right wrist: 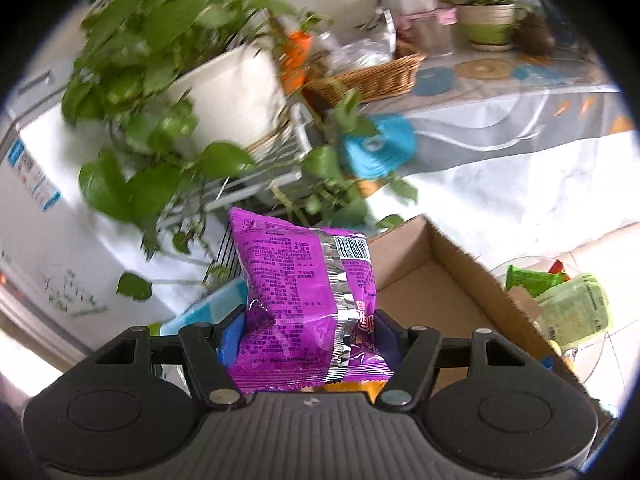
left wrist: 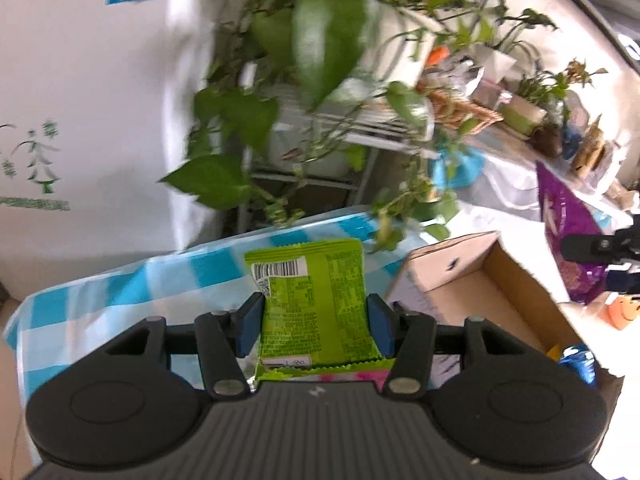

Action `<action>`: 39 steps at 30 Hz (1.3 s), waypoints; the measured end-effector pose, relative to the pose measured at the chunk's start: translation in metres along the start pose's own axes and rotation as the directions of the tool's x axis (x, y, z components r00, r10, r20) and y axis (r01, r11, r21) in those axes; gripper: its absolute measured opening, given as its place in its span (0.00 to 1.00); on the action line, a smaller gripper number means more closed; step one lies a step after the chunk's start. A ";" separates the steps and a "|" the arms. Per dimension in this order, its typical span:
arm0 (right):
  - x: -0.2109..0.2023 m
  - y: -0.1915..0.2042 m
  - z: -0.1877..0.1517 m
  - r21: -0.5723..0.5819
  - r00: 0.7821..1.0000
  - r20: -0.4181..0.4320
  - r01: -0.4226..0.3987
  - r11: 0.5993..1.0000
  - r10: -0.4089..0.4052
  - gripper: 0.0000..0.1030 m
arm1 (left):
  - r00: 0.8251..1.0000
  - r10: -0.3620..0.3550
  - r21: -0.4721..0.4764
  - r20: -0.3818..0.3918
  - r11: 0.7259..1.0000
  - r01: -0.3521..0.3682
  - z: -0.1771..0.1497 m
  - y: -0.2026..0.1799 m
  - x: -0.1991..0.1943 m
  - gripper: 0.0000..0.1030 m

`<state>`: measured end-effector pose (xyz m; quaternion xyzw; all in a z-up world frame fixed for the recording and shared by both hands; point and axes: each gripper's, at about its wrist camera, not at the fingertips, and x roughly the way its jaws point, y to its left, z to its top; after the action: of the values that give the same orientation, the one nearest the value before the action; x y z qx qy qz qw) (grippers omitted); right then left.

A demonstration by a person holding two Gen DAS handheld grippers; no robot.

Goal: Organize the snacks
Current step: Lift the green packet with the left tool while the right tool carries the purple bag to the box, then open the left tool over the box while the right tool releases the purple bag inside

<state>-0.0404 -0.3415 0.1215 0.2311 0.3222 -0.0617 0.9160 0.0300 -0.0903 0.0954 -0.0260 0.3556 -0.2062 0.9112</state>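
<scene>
Green packet (left wrist: pixel 314 300) and purple packet (right wrist: pixel 308 304) are sitting clamped in our jaws, carried toward the cardboard box (right wrist: pixel 452 276) for sorting.

I have my left gripper (left wrist: pixel 316 320) and my right gripper (right wrist: pixel 310 340) both raised, each with jaws clamped on something.

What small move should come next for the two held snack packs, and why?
Probably lower one pack into the box. The left tool grips a green pack and the right tool a purple pack, both off the table, and the box stands open with bare floor showing just ahead.
</scene>
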 end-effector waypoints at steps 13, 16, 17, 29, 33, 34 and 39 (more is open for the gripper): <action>-0.009 -0.032 0.008 0.093 0.999 0.026 0.044 0.995 -0.046 0.70 | 0.982 -0.186 0.036 0.036 0.982 0.185 0.007 -0.065 0.009 0.52; -0.008 -0.036 0.008 0.106 0.998 0.015 0.060 0.993 -0.062 0.70 | 0.976 -0.218 0.037 0.020 0.975 0.218 0.003 -0.077 0.015 0.52; -0.008 -0.038 0.007 0.113 0.998 0.012 0.067 0.991 -0.069 0.70 | 0.973 -0.232 0.039 0.014 0.972 0.231 0.001 -0.082 0.018 0.52; -0.009 -0.051 0.004 0.139 0.995 -0.008 0.104 0.985 -0.104 0.70 | 0.945 -0.326 0.024 -0.037 0.945 0.327 -0.011 -0.114 0.041 0.53; -0.007 -0.054 0.004 0.153 0.992 -0.017 0.125 0.980 -0.123 0.70 | 0.937 -0.345 0.031 -0.056 0.937 0.347 -0.014 -0.121 0.045 0.61; -0.007 -0.055 0.004 0.156 0.991 -0.019 0.131 0.979 -0.130 0.73 | 0.936 -0.346 0.032 -0.063 0.937 0.349 -0.016 -0.122 0.046 0.72; -0.008 -0.055 0.004 0.163 0.990 -0.012 0.142 0.976 -0.142 0.79 | 0.943 -0.329 0.043 -0.055 0.942 0.332 -0.014 -0.123 0.038 0.87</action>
<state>-0.0586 -0.3922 0.1083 0.2816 0.3318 -0.1532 0.8872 0.0017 -0.2156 0.0845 -0.0566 0.3622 -0.3658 0.8554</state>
